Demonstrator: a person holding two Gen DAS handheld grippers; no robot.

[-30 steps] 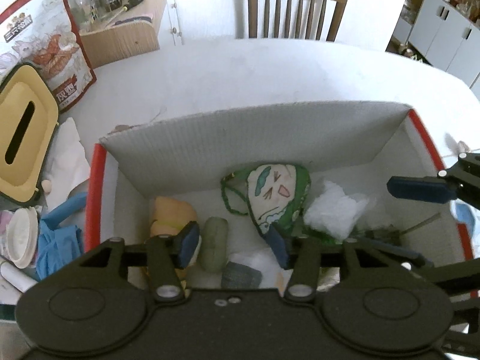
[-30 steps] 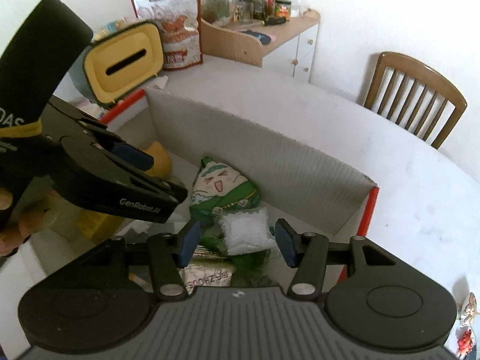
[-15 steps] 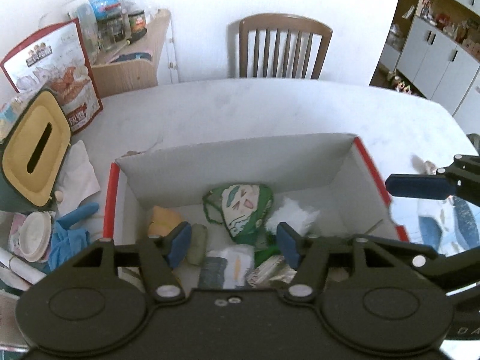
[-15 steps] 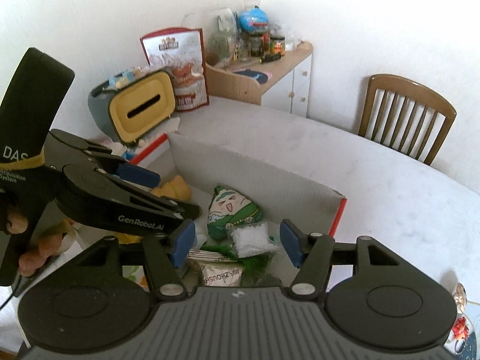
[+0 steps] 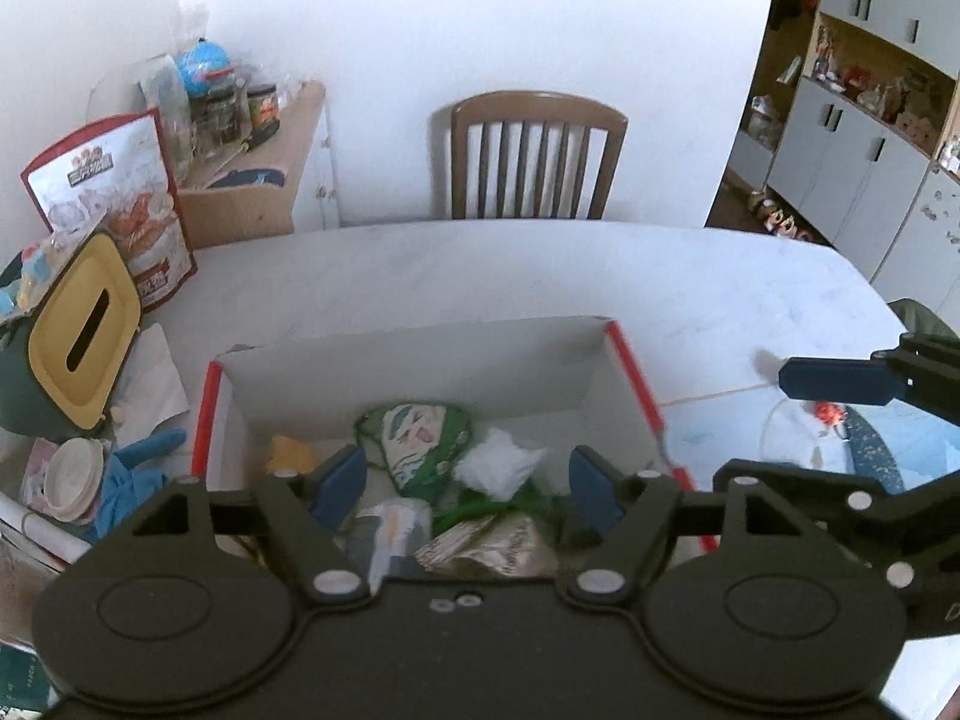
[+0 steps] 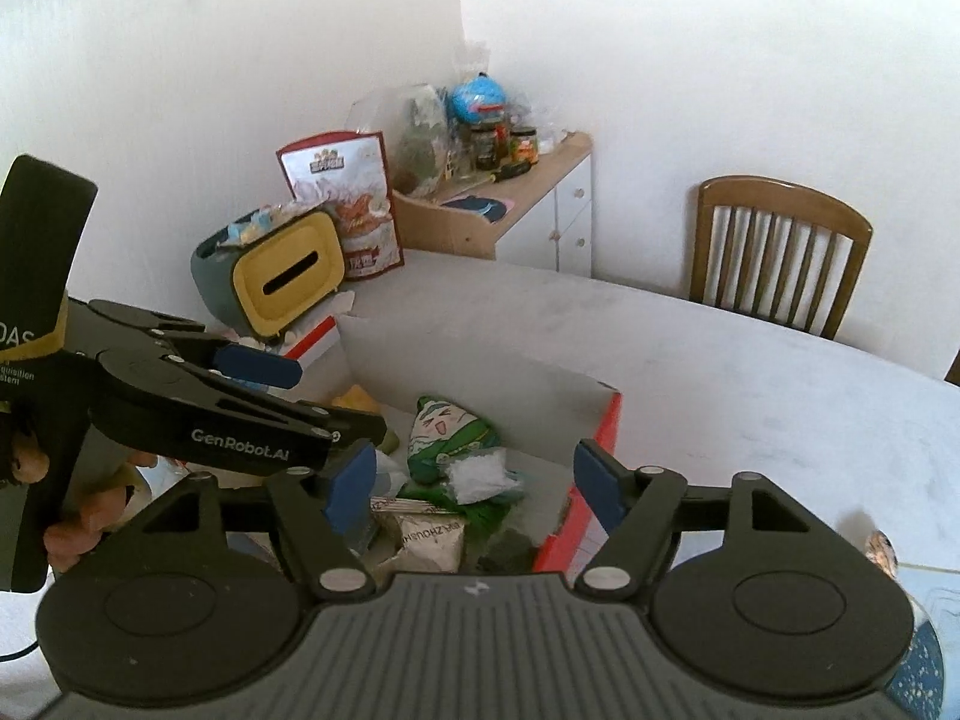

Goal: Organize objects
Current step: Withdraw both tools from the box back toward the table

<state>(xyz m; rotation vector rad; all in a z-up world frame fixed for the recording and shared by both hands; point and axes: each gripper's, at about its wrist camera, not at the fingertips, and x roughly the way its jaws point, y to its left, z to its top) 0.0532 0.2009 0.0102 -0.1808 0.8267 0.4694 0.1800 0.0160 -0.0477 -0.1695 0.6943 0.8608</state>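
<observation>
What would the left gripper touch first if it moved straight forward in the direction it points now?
Probably the contents of the open box: the left gripper is open and empty, and between its fingers lie the green cartoon pouch and the white crumpled bag. Depth is unclear, so which comes first is uncertain.

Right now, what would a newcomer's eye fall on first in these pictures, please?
Most likely the red-edged cardboard box in the middle of the white table, with a green cartoon-face pouch and a white crumpled bag lying among other packets inside. Next, the yellow-fronted tissue box at the table's left edge, and both open claws, left and right, above the box.
</observation>
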